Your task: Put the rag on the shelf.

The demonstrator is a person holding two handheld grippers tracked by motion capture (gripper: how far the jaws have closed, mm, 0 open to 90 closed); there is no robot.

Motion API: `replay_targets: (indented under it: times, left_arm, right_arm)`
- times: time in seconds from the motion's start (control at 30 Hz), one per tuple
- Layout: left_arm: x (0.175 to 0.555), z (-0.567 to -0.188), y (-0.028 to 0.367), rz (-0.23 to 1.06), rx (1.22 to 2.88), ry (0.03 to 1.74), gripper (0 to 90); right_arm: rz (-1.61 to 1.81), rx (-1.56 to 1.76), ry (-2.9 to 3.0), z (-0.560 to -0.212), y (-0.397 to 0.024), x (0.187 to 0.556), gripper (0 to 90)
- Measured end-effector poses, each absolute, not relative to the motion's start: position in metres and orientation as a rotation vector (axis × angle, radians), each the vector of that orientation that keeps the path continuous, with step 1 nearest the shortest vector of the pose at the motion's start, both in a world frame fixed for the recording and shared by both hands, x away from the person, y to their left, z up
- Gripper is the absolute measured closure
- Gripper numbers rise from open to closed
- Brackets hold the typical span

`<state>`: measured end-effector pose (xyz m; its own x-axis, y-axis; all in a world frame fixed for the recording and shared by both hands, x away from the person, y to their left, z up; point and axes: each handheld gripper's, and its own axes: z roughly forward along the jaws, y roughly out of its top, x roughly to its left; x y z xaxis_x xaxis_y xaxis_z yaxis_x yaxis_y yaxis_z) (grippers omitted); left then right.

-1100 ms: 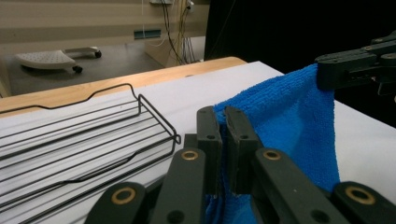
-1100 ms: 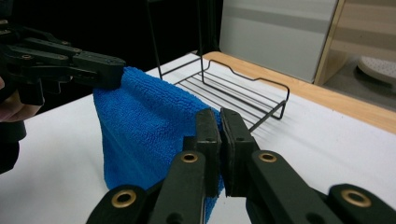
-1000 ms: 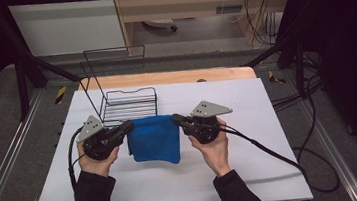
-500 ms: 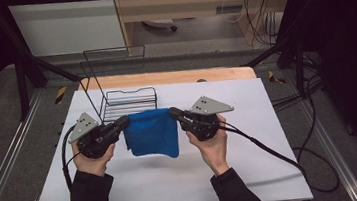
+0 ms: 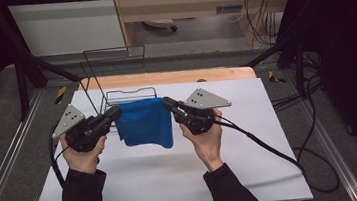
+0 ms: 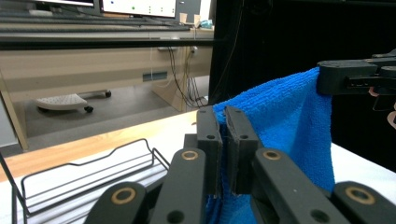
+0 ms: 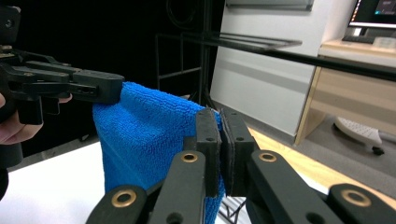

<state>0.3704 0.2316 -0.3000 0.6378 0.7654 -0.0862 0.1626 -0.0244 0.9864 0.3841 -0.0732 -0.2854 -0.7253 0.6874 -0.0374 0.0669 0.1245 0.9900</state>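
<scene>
Blue cloth (image 5: 144,122) up off the white tabletop (image 5: 174,176) now, w/ its lower edge hanging free, where a sec ago sagged lower btwn the tongs. Both hands risen together, cloth stretched btwn them.

Far left: left gripper (image 5: 115,111), jaws pinched nearly shut on cloth's left top corner; in the left gripper view (image 6: 223,140) terry fabric squeezed in the narrow slot, rest draping down to the right of the jaws.

Just behind left tongs: black wire rack (image 5: 115,94), tall back frame, low basket front. Sits right past the cloth's top edge, close, not touching as far as can tell.

Centre: cloth spans tong to tong, top edge fairly taut and level, hanging doubled below.

Right: right gripper (image 5: 168,103), clamped tight on the other top corner; right gripper view (image 7: 220,140) shows pads closed w/ fabric caught btwn.

Meaning, prob: lift done enough to clear the table, so next likely carrying fwd to drape over the rack's rail. Needs more height first, by the look.
</scene>
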Motion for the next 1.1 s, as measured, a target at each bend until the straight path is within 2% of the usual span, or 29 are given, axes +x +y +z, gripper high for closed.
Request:
replay_targets:
  times: [1.1]
  left_arm:
    - [0.388,-0.238,0.263,0.689,1.393,0.789,85.6]
  right_arm:
    - [1.686,0.611,1.782,-0.220,-0.034,0.406,87.4]
